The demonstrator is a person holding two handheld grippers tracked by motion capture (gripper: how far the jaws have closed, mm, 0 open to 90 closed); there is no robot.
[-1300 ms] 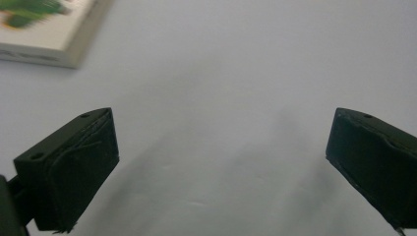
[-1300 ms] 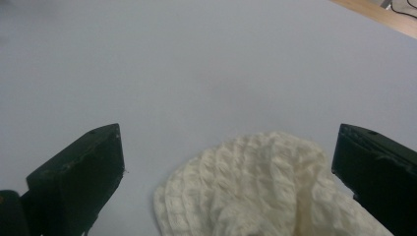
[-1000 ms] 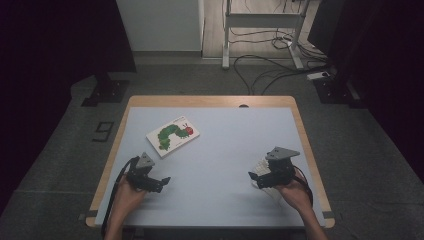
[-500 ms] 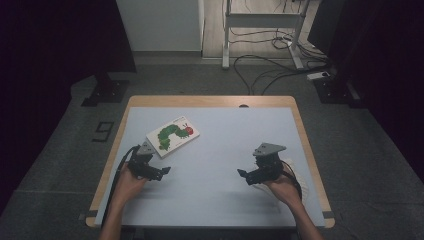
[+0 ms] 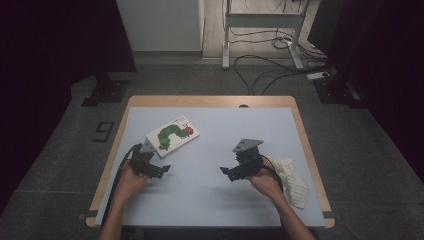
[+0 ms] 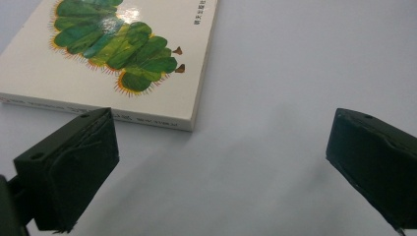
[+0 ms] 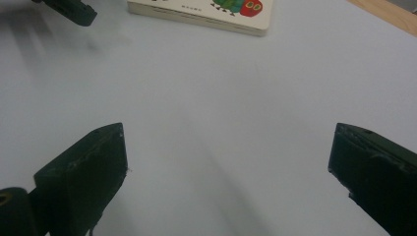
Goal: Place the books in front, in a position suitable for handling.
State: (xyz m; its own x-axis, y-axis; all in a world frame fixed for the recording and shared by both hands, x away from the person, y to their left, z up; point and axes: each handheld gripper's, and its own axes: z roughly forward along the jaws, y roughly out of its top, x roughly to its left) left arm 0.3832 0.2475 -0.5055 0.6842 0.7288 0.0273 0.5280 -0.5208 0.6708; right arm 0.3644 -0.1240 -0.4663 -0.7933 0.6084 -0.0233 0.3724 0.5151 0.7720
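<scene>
A white picture book (image 5: 172,135) with a green caterpillar on its cover lies flat on the pale blue tabletop (image 5: 215,125), left of centre. My left gripper (image 5: 159,170) sits just in front of the book's near corner, jaws wide apart and empty. In the left gripper view the book (image 6: 113,54) fills the upper left, its corner close to the left jaw, and the gripper (image 6: 221,167) is open. My right gripper (image 5: 227,172) hovers low over the table's middle right, open and empty. The right gripper view shows the book's edge (image 7: 206,12) far ahead of the gripper (image 7: 226,177).
A crumpled white cloth (image 5: 292,180) lies at the table's right, behind the right hand. The wooden table rim (image 5: 210,101) runs along the far side. Cables (image 5: 265,60) and a metal stand base (image 5: 260,15) lie on the floor beyond.
Both grippers have moved forward and inward over the table. The left one closed in on the book's near corner; the right one slid left toward the middle, uncovering the cloth.
</scene>
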